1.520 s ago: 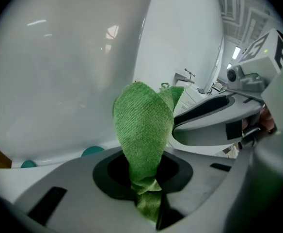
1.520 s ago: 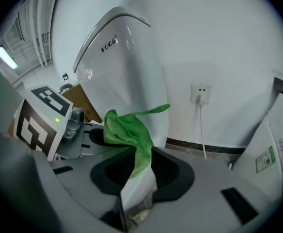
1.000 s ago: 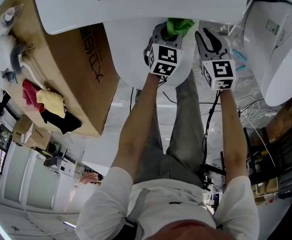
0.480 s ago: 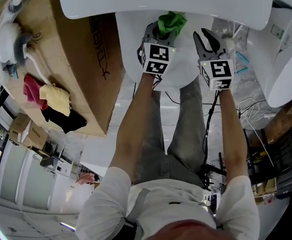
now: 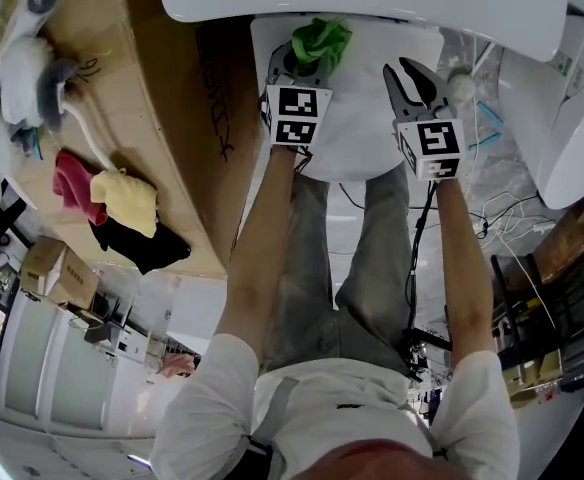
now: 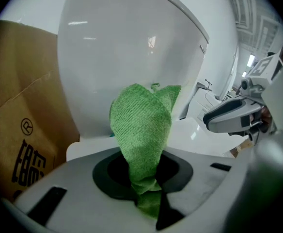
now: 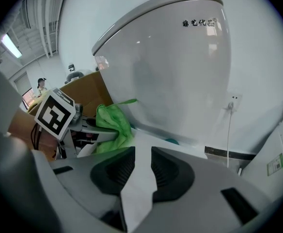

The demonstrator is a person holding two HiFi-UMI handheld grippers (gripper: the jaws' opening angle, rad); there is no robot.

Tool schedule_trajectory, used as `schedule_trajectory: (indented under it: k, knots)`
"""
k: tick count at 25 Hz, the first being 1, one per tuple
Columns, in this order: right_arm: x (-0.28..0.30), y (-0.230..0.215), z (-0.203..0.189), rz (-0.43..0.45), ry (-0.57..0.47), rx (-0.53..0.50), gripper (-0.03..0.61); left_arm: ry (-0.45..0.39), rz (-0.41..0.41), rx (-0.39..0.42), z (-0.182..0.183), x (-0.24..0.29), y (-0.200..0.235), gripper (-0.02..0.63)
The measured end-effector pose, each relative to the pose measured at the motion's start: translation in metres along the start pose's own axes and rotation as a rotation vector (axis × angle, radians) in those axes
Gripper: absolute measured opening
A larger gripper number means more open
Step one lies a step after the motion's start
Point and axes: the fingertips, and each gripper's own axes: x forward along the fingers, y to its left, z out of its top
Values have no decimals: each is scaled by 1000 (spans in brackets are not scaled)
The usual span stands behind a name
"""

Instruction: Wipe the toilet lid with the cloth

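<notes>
The white toilet lid [image 5: 372, 118] lies below the tank, and it fills the left gripper view [image 6: 132, 47] and the right gripper view [image 7: 180, 72]. A green cloth [image 5: 319, 40] bunches up out of my left gripper [image 5: 307, 60], which is shut on it over the lid's far left part. In the left gripper view the cloth [image 6: 144, 125] stands up from the jaws [image 6: 149, 193] in front of the lid; contact with the lid is unclear. My right gripper [image 5: 415, 76] hovers over the lid's right side, open by a narrow gap [image 7: 141, 164] and holding nothing.
A large cardboard box [image 5: 162, 118] stands close at the left, with red [image 5: 72, 183], yellow [image 5: 127, 198] and black [image 5: 142, 243] cloths and a white brush [image 5: 22, 78] on it. Another white fixture [image 5: 572, 118] is at the right. Cables [image 5: 492, 218] trail on the floor.
Both grippers have shifted left across the lid, the left one carrying the cloth from the lid's right part to its left part. The right gripper now sits over the lid's right side.
</notes>
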Motion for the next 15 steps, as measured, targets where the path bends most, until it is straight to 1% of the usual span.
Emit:
schedule_trajectory:
  k: [10, 15]
  knots:
    - [3, 26, -3, -53, -4, 27, 115, -2, 69, 1, -18, -26, 52, 91]
    - [4, 36, -7, -74, -3, 41, 115, 6, 104, 3, -29, -38, 68, 91]
